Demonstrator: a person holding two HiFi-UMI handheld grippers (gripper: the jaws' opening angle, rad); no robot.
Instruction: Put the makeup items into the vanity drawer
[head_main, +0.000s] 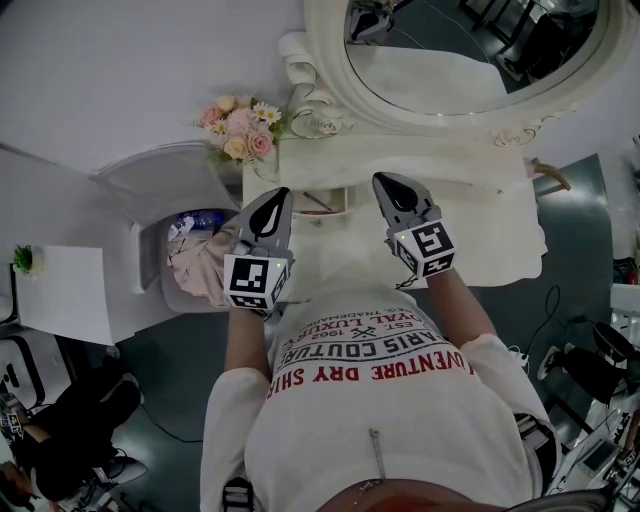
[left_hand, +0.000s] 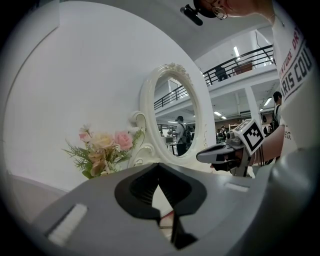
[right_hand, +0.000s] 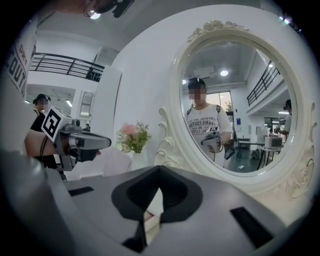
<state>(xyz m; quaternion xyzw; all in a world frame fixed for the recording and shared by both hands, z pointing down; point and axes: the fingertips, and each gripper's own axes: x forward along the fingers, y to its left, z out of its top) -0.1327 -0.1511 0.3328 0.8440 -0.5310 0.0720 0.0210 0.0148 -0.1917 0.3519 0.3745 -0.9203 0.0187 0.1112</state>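
From where I stand, the white vanity table (head_main: 500, 240) carries an oval mirror (head_main: 470, 50) and flowers (head_main: 240, 128) at its back left corner, while over its front edge the left gripper (head_main: 277, 196) and right gripper (head_main: 386, 183) hang closed and empty, flanking what looks like a small open drawer (head_main: 325, 200) by the back edge.

A staged dressing-room corner set inside a large open hall: 1 ornate white oval mirror (right_hand: 235, 105) above a white vanity (head_main: 500, 240), pink flowers (head_main: 240, 128) left of the mirror, a railed balcony (left_hand: 239, 62) and ceiling strip lights (left_hand: 236, 51) right of it.
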